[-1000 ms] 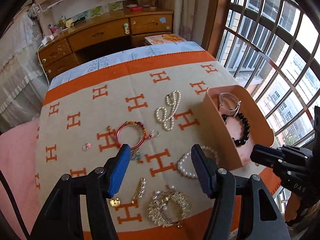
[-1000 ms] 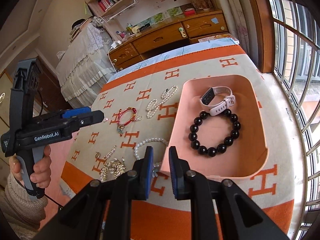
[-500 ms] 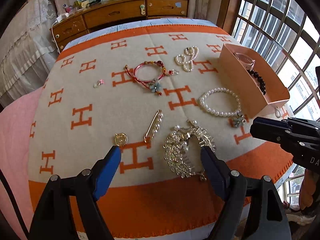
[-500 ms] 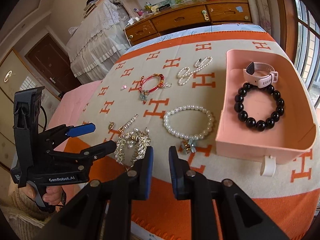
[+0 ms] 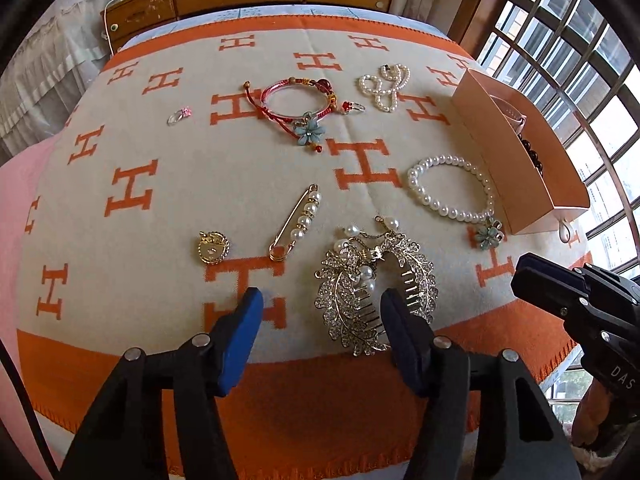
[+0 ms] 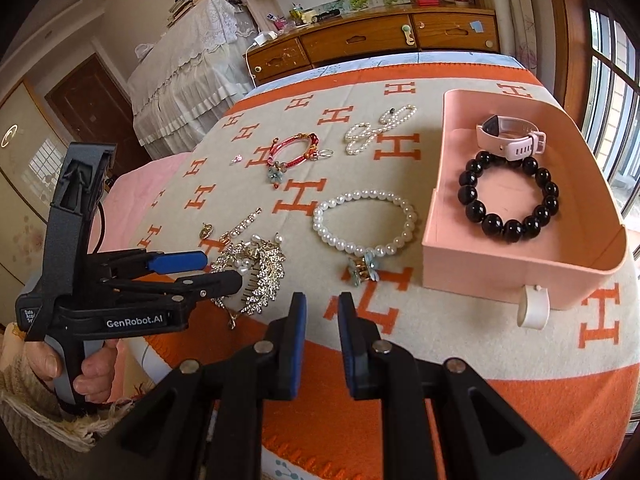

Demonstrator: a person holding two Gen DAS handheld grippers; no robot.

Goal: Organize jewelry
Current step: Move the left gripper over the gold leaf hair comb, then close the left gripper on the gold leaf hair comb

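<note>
The rhinestone leaf hair comb (image 5: 374, 286), silver-gold with pearls, lies near the blanket's (image 5: 168, 184) front orange border. The left gripper (image 5: 320, 312) hangs over it, jaws wide apart. The right gripper (image 6: 322, 312) is nearly closed, holding nothing, beside the pink tray (image 6: 500, 276).

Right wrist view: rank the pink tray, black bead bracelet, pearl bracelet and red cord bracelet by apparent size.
1. pink tray
2. black bead bracelet and pearl bracelet: near-equal, too close to rank
3. red cord bracelet, though it lies farther from the camera
</note>
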